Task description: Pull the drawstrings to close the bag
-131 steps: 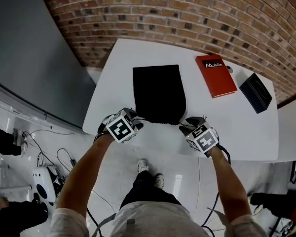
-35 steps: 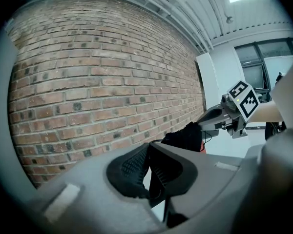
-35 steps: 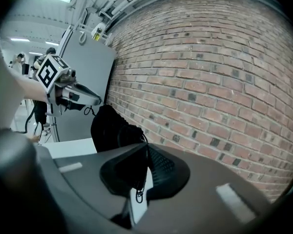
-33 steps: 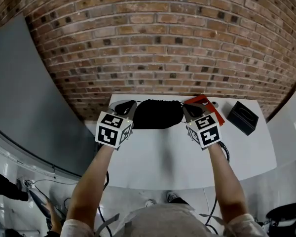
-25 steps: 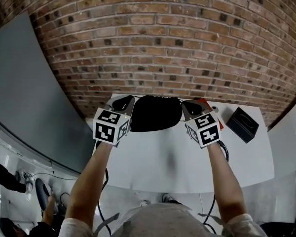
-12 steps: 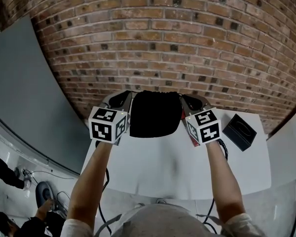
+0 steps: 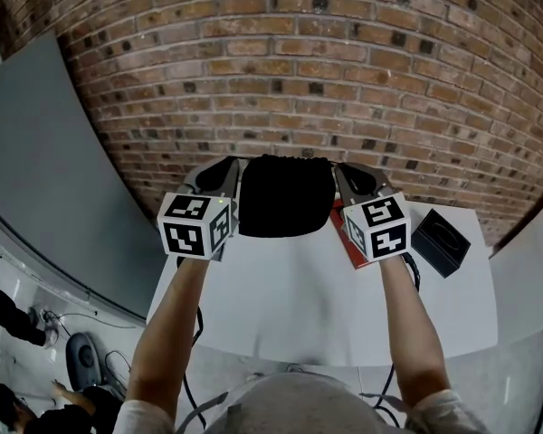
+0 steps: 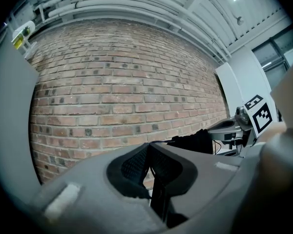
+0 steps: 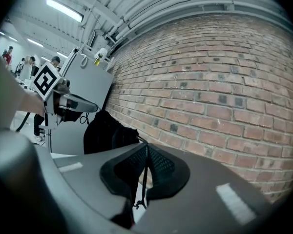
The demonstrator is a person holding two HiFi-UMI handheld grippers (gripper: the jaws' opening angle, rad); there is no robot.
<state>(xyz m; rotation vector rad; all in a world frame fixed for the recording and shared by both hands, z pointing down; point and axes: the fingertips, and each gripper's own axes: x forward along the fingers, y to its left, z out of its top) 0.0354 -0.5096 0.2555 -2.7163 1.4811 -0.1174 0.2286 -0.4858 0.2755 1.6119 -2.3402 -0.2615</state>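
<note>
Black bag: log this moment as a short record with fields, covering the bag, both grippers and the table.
bag: black bag, hanging in the air between the two grippers, top edge gathered
left gripper: shut on the left drawstring
right gripper: shut on the right drawstring
table: white table, holding a red book and a black box
backdrop: brick wall
</note>
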